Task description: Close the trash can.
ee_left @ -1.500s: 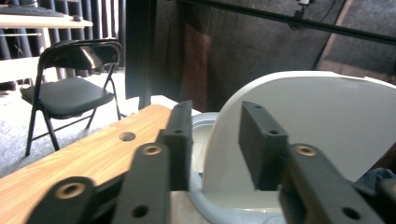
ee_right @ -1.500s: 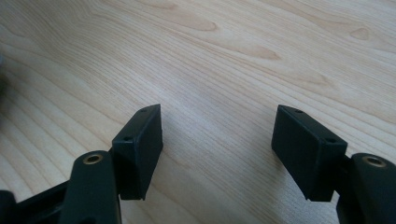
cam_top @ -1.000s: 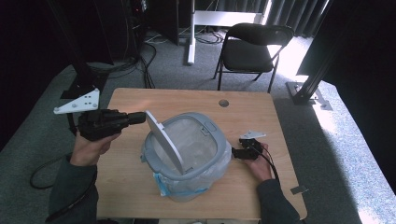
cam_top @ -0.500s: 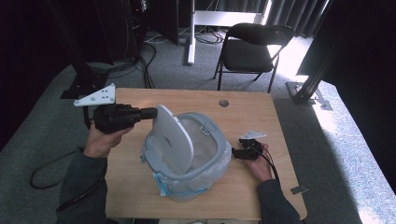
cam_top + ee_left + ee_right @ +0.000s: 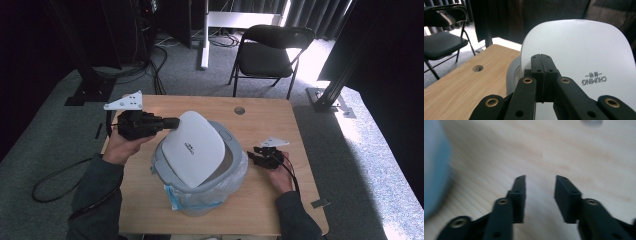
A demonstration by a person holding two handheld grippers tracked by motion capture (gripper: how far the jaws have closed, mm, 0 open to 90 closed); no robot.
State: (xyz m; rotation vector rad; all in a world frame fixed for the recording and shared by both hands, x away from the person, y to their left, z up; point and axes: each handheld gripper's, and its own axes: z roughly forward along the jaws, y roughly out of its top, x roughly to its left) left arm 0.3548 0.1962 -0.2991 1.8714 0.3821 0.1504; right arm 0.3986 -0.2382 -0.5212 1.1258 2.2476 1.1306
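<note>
left claw [image 5: 172, 122]: clamped on white lid [image 5: 194, 147] edge, over bin [image 5: 235, 167] | right claw [image 5: 253, 155]: jaws apart, above bench [image 5: 300, 125]

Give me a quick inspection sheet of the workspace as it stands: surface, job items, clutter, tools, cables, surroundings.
Surface: wooden table, round hole near far edge.
Job's things: grey bin lined with a plastic bag; white lid tilted over its opening.
Clutter: nothing seen.
Grippers: left tool shut, tips against the lid's edge; right tool open, empty, beside the bin.
Cables: black cable on the floor at left.
Surroundings: black folding chair, grey carpet, dark curtains.
</note>
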